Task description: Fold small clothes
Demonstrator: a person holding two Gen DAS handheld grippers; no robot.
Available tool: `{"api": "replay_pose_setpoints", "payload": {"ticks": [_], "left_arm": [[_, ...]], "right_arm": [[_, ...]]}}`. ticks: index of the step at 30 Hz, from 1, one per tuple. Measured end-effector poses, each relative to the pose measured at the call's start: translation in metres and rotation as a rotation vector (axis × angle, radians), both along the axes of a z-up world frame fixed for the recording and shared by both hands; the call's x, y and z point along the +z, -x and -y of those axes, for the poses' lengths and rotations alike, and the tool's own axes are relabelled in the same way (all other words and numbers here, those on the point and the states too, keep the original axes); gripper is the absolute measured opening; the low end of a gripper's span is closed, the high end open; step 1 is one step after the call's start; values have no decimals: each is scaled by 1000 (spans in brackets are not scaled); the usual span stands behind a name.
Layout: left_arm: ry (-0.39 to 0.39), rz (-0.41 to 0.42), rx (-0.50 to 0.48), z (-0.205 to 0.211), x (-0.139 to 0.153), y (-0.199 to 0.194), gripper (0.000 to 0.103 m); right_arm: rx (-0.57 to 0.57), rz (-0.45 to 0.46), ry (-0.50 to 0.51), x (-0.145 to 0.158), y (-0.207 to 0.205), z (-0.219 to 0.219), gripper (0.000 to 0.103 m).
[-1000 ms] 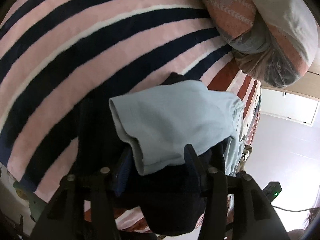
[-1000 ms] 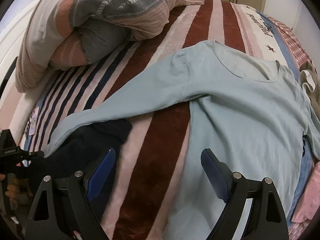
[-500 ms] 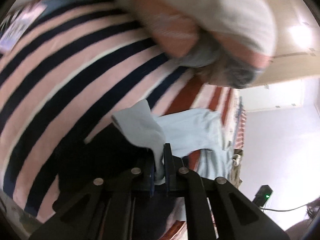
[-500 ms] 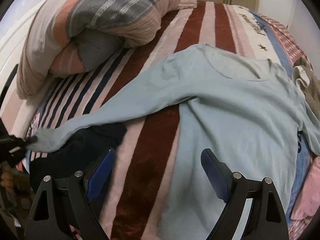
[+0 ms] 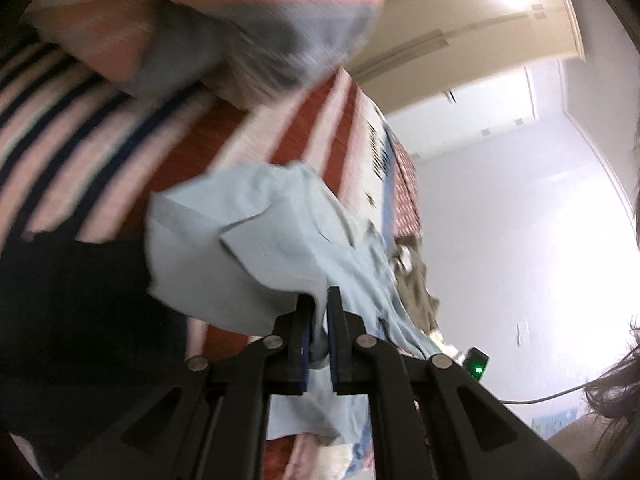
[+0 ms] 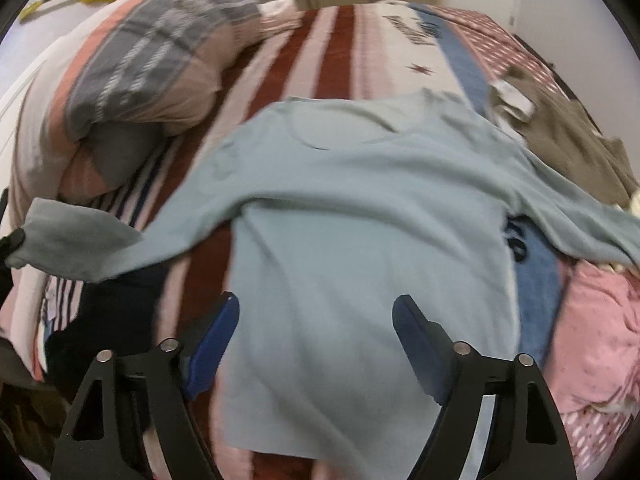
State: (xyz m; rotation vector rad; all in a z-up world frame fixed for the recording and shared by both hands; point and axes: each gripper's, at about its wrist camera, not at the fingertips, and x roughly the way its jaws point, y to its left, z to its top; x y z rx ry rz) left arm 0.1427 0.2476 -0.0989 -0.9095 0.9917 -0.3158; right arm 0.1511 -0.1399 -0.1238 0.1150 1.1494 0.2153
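Note:
A light blue long-sleeved shirt (image 6: 360, 208) lies spread on the striped bed. My left gripper (image 5: 319, 300) is shut on the cuff end of its sleeve (image 5: 240, 248) and holds it lifted above the bed. The lifted sleeve also shows at the left of the right wrist view (image 6: 80, 240). My right gripper (image 6: 316, 312) is open and empty, hovering over the shirt's lower body.
A rolled striped duvet (image 6: 140, 72) lies at the bed's far left. A dark navy garment (image 5: 72, 304) lies under the lifted sleeve. A brown garment (image 6: 560, 136) and a pink garment (image 6: 600, 340) lie at the right. The striped bedspread (image 6: 320, 52) covers the bed.
My left gripper closed on the sleeve cuff, lifted it and swung it toward the shirt body. My right gripper stayed open and moved forward over the shirt.

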Motion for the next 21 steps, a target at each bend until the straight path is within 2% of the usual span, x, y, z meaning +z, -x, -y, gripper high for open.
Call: {"api": "replay_pose_setpoints", "payload": {"ticks": [1,4,12,15,21], "left_arm": [[9,1,-17,11,0,-4,4],[27,9,-80,53,0,-19,4],[47,20,-235,165,5,-46,4],[25,22,-303,205,7,-50,4],[21,0,-446,283,-10,-51,4]], "right_arm": [[-7,-5,-1,-2,2,10,60],[-28,-18,-4,-6,4,40,50],[-99,-19,-37,-9,2,124,50],[-114,-11,-37,-8,2,153,50],[-138,1,-33,-11,5,200,50]]}}
